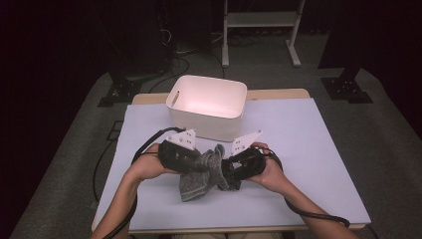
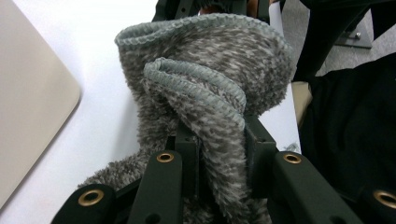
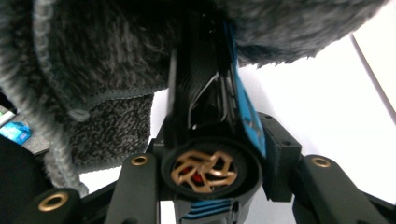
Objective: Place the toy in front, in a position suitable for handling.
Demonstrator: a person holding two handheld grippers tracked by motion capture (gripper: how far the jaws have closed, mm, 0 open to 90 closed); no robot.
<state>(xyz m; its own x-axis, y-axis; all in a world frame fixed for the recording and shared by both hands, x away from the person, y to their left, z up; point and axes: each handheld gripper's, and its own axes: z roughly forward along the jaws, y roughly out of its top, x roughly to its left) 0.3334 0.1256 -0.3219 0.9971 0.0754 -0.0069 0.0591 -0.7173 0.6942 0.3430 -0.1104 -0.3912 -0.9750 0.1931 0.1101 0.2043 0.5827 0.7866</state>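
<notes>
Left gripper view: the left gripper [image 2: 219, 144] fingers pinch the grey towel [image 2: 201, 84] fold between them, while the right gripper [image 3: 210, 154] fingers clamp a black cylindrical tool [image 3: 205, 172] under the towel.

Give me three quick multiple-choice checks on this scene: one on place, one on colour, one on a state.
1. Where is the white plastic bin?
A. beyond the grippers on the table
B. on the floor
C. at the near edge

2. What colour is the fuzzy cloth?
A. red
B. mottled grey
C. yellow

3. How does the left gripper stand?
A. open, apart from the cloth
B. resting inside the bin
C. shut on the cloth

Answers: 1 A, the high view shows the bin past both grippers. 2 B, grey pile with a grey hem. 3 C, the left gripper view shows a fold pinched between its jaws.
</notes>
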